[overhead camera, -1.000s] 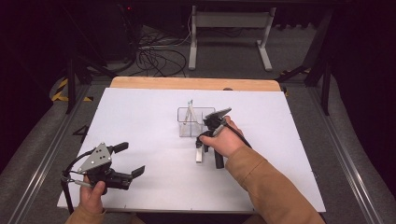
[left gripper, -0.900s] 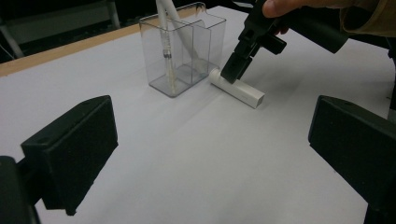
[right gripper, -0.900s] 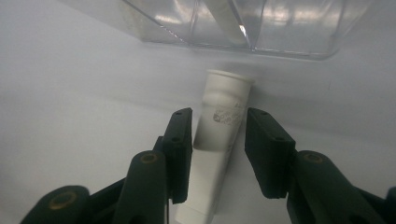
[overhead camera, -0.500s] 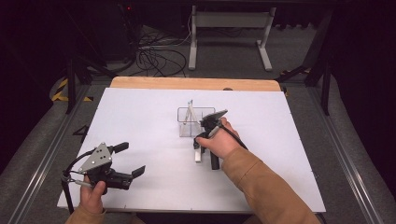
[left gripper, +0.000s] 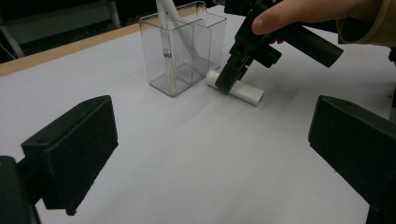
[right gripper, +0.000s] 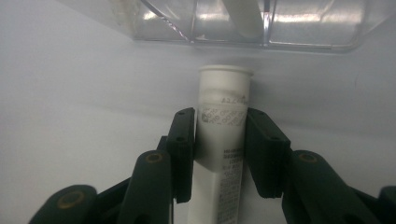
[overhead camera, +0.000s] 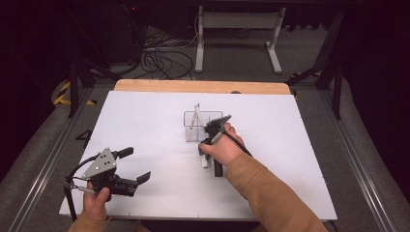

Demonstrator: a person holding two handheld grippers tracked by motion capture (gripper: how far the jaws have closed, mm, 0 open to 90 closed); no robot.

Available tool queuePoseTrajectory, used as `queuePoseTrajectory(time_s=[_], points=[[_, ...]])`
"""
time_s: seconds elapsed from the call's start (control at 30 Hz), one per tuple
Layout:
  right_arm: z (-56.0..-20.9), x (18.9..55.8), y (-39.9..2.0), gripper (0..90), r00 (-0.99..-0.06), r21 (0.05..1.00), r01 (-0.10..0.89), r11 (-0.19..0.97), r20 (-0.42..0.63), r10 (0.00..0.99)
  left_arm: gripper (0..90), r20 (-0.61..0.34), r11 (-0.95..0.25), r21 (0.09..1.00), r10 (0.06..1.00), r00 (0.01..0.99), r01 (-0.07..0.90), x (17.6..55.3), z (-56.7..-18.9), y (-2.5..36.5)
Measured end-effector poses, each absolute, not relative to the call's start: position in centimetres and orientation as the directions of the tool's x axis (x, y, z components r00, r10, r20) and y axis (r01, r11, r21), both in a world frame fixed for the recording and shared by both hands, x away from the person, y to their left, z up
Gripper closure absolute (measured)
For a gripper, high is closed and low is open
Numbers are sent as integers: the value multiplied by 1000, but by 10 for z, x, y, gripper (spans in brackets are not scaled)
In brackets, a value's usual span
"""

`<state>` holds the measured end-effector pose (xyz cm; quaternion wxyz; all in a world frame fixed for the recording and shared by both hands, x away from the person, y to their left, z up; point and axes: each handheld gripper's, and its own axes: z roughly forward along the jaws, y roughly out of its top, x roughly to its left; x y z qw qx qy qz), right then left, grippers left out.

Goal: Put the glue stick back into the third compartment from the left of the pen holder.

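On the white rectangular table (overhead camera: 145, 125), just in front of the clear plastic 2-compartment holder (right gripper: 299, 28), we see the white cylindrical tube (right gripper: 223, 140) lying flat between the 2 black jaws of our right gripper (right gripper: 223, 154), which have just been closing and now flank it snugly, while our left gripper (overhead camera: 129, 166) rests agape, holding nothing.

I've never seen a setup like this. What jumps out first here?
Mid-table, the right gripper has just been closing its black jaws around a white tube lying on the white table, beside a clear two-compartment holder with another white tube standing inside. The left gripper waits open at the near left.
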<state>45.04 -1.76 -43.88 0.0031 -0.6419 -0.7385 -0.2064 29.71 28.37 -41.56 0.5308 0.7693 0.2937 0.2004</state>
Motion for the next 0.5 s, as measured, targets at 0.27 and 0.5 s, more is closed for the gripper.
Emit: queuePoseTrajectory(time_s=[0.27,0.5], points=[[-439,451,-18,669,-161,298,951,76,270,949,23,-1,-265,935,665,747,237,298,-416,284],[-438,451,-19,671,-162,301,951,75,277,947,23,-5,-261,935,665,747,239,298,-416,284]])
